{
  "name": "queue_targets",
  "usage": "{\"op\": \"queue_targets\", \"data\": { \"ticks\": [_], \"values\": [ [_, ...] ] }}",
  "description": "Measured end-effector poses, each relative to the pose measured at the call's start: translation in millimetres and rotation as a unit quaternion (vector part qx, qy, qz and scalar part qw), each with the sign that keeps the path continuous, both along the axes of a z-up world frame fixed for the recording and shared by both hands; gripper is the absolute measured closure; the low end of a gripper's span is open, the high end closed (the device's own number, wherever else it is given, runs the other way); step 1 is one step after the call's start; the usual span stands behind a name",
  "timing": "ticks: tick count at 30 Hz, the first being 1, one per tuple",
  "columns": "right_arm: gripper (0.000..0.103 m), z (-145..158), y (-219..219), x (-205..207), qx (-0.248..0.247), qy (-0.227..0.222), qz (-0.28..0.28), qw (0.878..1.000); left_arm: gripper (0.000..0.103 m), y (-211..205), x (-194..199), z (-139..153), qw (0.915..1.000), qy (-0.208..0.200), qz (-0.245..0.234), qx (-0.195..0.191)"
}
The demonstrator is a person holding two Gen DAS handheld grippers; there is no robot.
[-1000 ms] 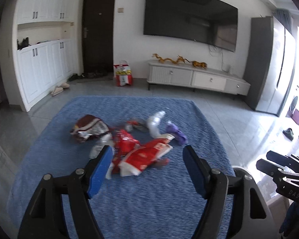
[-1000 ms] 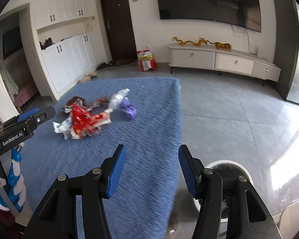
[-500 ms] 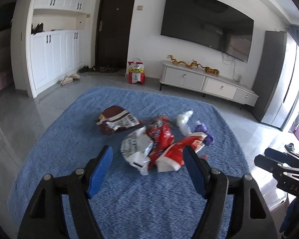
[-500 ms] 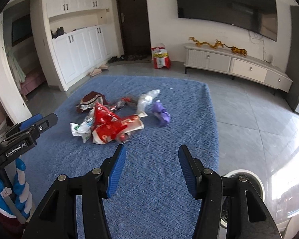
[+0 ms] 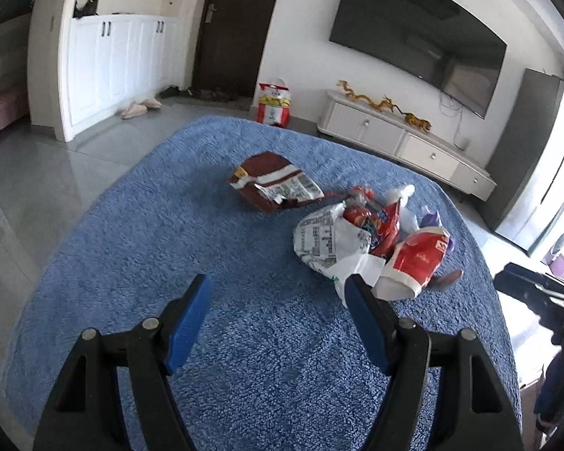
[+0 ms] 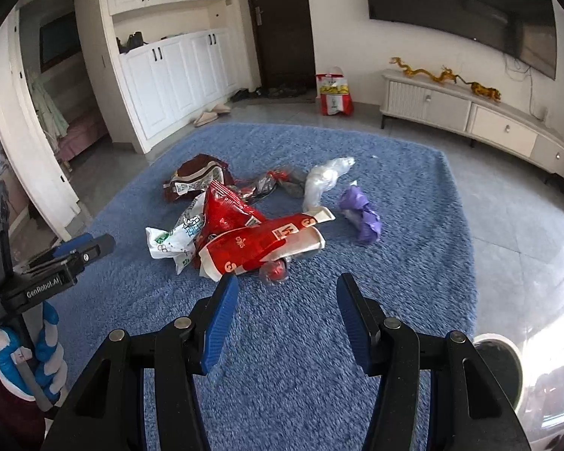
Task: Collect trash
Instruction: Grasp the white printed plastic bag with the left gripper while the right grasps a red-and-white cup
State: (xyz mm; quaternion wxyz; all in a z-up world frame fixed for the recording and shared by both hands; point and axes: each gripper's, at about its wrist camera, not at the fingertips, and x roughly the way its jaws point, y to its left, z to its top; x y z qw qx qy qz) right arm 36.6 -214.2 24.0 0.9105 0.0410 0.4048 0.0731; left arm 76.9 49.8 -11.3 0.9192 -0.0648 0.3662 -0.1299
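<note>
- Both grippers have come nearer the trash pile (image 6: 244, 221) on the blue rug (image 6: 300, 357).
- Left gripper (image 5: 276, 291) fingers spread, holding nothing.
- Right gripper (image 6: 287, 291) fingers spread, holding nothing, near the red wrapper (image 6: 259, 246).

The right hand-held gripper (image 6: 286, 297) hangs with its jaws spread above a blue rug (image 6: 406, 263). Just ahead lies a red wrapper (image 6: 259, 244) amid crumpled trash.

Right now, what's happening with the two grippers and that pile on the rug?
A person holds both grippers over the blue rug, both open and empty. The right gripper hovers just short of the red-and-white snack bag at the near edge of the wrapper pile. The left gripper is beside the white printed bag. Nothing is collected yet.
</note>
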Motion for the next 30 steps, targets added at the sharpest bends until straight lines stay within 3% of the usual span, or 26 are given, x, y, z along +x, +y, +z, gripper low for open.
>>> {"op": "queue_targets", "data": {
  "ticks": [8,12,15,23,30],
  "values": [
    [0.049,-6,-3,31,0.036,0.003,0.012,0.999,0.034,-30,20,-1,0.9986,0.005,-0.051,-0.009],
    [0.054,-18,-5,48,0.057,0.019,0.016,0.998,0.054,-46,35,-13,0.9973,0.025,-0.069,0.002],
    [0.06,-28,-8,60,0.075,0.034,0.01,0.997,0.063,-54,43,-24,0.9959,0.046,-0.078,0.002],
    [0.068,-51,-15,88,0.146,0.062,0.001,0.987,0.07,-55,51,-36,0.9947,0.055,-0.086,-0.013],
    [0.081,-52,-6,97,0.163,0.056,0.021,0.985,0.075,-50,45,-32,0.9954,0.047,-0.08,-0.021]
  ]
}}
